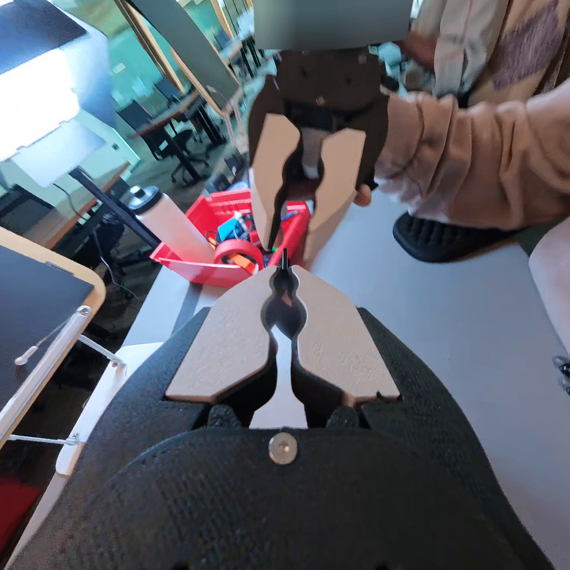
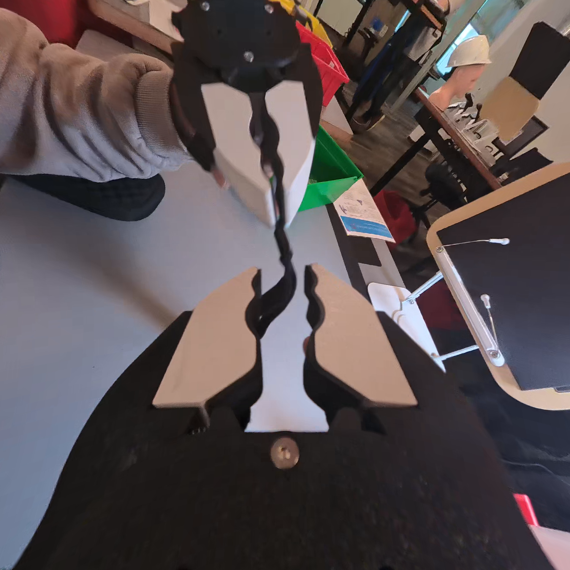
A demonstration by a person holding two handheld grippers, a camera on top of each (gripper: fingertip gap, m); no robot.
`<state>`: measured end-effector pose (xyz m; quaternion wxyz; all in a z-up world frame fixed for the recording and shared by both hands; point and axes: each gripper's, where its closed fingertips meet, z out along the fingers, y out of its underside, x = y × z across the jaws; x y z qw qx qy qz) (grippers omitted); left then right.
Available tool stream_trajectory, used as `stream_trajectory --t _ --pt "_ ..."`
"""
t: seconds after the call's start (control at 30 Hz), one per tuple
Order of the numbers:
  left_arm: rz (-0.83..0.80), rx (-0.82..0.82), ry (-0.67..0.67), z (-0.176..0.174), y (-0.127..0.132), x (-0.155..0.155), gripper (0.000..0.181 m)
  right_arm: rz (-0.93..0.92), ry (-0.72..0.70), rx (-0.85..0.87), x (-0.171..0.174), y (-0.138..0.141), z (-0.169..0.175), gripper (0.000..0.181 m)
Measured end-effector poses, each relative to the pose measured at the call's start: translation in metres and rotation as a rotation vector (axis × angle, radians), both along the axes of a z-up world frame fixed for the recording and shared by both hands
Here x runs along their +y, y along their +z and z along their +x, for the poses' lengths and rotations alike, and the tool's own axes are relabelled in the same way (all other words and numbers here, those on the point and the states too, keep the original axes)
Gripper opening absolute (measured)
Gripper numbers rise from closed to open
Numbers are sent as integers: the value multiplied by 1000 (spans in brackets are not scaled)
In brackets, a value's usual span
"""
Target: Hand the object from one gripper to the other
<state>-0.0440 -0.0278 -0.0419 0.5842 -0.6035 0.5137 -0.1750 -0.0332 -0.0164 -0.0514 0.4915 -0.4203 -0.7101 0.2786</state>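
From my left wrist view, my left gripper [image 1: 284, 269] is closed on one thin black object [image 1: 284, 258]. Only its short tip pokes out past my fingertips, pointing straight ahead along the fingers toward my right gripper [image 1: 290, 243], which hangs facing me with its two fingers spread apart. More of the black object fills the scalloped gap between my left fingers. Behind stands one red bin [image 1: 216, 274] on the grey table [image 1: 431, 308]. It holds one white bottle with a dark cap [image 1: 172, 222], one roll of red tape [image 1: 237, 251] and some small blue and orange bits I cannot make out. One black rest pad [image 1: 438, 240] lies under my beige sleeve [image 1: 462, 160].

From my right wrist view, my right gripper [image 2: 282, 271] is open. The black object [image 2: 282, 277] runs lengthwise between its fingers, its long axis in line with them. It lies close along the left finger; I cannot tell whether it touches. The far end of the object is clamped in my left gripper [image 2: 279, 223], which faces me with its tips pressed together. Beyond it sit one green bin [image 2: 333, 182], whose contents I cannot make out, and one red bin [image 2: 327, 61], with a yellow one [image 2: 311, 14] behind. One printed sheet [image 2: 364, 216] lies at the table's edge.
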Motion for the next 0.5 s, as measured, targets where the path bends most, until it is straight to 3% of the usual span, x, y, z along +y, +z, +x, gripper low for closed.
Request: stream_trajectory --t 0.03,0.17,0.27,0.37,0.5 --pt "9 -59 -1 -6 11 0 3 -18 2 3 1 0 0 36" --pt "29 -315 -10 -29 51 -2 3 -157 43 20 0 -8 -11 59" --pt "38 -421 -26 -36 66 -5 3 -216 16 48 4 -22 -33 74" --pt "36 -447 -41 -36 70 -7 3 -238 -151 139 29 -28 -54 72" --pt "46 -446 -30 -42 75 -9 3 -123 -278 263 59 -17 -48 65"
